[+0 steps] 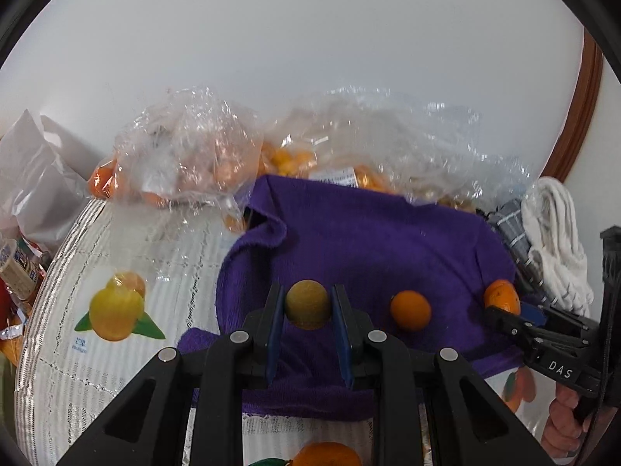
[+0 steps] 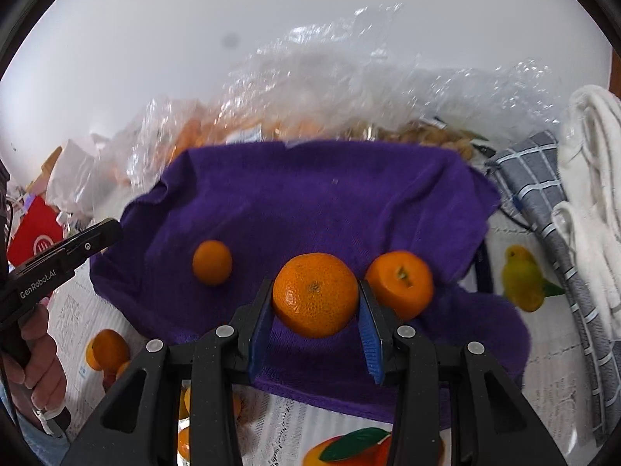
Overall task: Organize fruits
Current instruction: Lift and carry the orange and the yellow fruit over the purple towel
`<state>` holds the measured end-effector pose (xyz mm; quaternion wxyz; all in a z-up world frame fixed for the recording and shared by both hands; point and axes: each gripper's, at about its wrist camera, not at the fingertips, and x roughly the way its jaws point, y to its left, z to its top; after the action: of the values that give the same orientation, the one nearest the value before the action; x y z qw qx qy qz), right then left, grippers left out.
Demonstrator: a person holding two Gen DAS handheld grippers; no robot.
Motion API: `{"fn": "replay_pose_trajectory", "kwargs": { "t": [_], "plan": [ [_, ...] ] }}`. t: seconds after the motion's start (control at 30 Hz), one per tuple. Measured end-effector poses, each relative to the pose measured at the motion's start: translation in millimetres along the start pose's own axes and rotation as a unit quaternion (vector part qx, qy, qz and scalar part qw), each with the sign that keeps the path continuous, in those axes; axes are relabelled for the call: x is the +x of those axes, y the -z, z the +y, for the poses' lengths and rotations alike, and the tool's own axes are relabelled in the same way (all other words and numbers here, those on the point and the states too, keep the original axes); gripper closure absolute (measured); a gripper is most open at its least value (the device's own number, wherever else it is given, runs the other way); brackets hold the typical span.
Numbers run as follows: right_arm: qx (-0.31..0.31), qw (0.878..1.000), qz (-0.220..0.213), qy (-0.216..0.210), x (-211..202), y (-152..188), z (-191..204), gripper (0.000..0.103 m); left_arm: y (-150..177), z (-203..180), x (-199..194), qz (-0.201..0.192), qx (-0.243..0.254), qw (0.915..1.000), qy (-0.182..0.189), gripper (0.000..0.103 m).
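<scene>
A deep purple towel (image 2: pixel 310 202) is recorded as the landmark. On it, three plain orange fruits are noted: a mandarin (image 2: pixel 315 295), a second mandarin (image 2: pixel 401 283) to its right, and a small orange fruit (image 2: pixel 212 262) to its left. A dull yellow-green fruit (image 1: pixel 308 303) is seen over the towel. Beneath the towel, a white counter cloth (image 1: pixel 128 256) printed with yellow and orange fruit and green leaves is observed. To the towel's right, a grey cloth (image 2: pixel 543 194) with a pale check is recorded.
</scene>
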<state>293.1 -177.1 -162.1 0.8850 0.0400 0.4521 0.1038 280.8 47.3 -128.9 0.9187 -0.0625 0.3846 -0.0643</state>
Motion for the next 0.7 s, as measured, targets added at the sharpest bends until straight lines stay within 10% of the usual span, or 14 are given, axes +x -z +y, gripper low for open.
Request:
{"fn": "replay_pose_trajectory", "kwargs": {
  "t": [0.7],
  "plan": [
    [-0.005, 1.000, 0.023, 0.016, 19, 11, 0, 0.061, 8, -3, 22, 0.050, 0.007, 0.9985, -0.019, 0.080]
  ]
}}
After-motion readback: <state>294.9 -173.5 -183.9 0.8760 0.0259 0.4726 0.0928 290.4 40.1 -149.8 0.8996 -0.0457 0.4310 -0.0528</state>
